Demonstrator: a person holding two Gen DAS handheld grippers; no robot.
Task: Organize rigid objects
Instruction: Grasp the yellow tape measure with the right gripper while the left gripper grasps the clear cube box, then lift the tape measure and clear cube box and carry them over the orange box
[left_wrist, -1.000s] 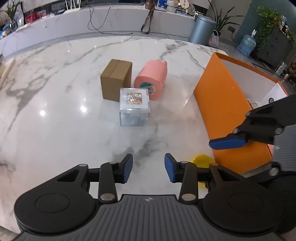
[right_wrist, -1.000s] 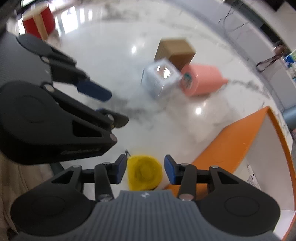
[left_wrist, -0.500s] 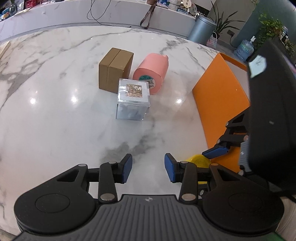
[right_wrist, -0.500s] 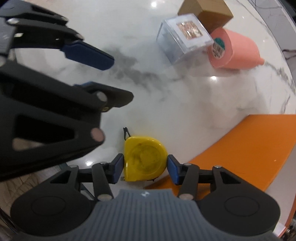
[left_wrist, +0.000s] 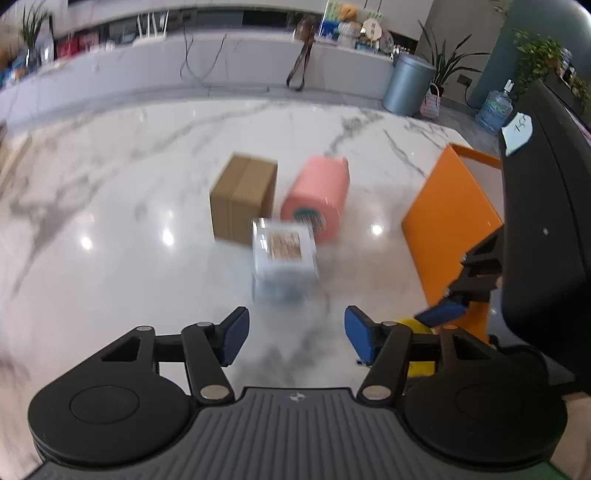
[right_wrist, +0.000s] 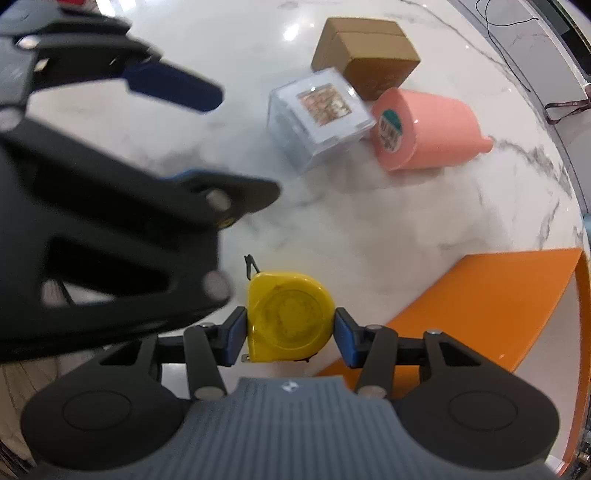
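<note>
Right gripper (right_wrist: 290, 332) clamps the yellow tape measure (right_wrist: 286, 321); left gripper (left_wrist: 295, 334) spread wide, holding nothing

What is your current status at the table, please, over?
Right gripper closed on yellow tape measure. Left gripper open, empty. Orange bin close right; nothing blocking.

Orange bin (right_wrist: 491, 295) cut off; clear box (left_wrist: 283, 258) blurred.

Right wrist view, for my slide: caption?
Right tool brackets yellow tape measure beside orange bin on marble table.
</note>
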